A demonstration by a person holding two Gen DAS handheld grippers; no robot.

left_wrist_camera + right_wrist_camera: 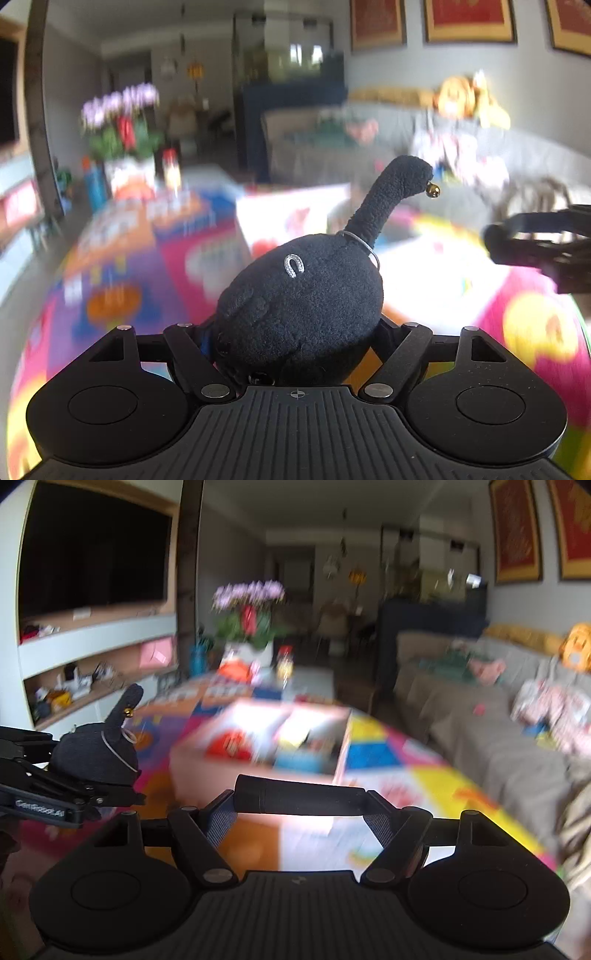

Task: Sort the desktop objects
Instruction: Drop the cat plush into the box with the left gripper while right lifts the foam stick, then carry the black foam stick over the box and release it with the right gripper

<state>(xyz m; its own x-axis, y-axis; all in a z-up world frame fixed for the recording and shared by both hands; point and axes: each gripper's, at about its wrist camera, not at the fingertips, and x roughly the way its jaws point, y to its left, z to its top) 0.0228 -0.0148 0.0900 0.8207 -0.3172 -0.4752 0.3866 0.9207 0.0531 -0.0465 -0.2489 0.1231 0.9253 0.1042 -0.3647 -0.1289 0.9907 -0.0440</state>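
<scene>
Left gripper [295,332]: jaws pinching a black plush toy [299,295], round body wedged between them, long neck with a small gold bell [432,190] sticking up and away. Toy is off the table, carried in the air.

Right gripper [301,801]: jaws pinching a black cylinder [301,797] crosswise, one end against each pad. Also lifted clear of the table. In the right wrist view the left gripper and its toy show at the left edge, the two hands side by side, apart.

Beyond both: a table [424,775] under a bright patterned cover, and on it an open pale box [258,738] with coloured things inside, blurred; contents not readable. Farther: flowers [249,605], a grey sofa [498,738], wall shelves.

Judgement: carry stage, both items likely bound for the box.

To do it well:
- Bring one hand over the box at a time, so the grippers don't collide above it.
- Plush is soft; keep the squeeze steady, and watch that the neck clears the box wall.
- Cylinder will roll; lower it inside, level, before letting go.
- Release low, not from height.
</scene>
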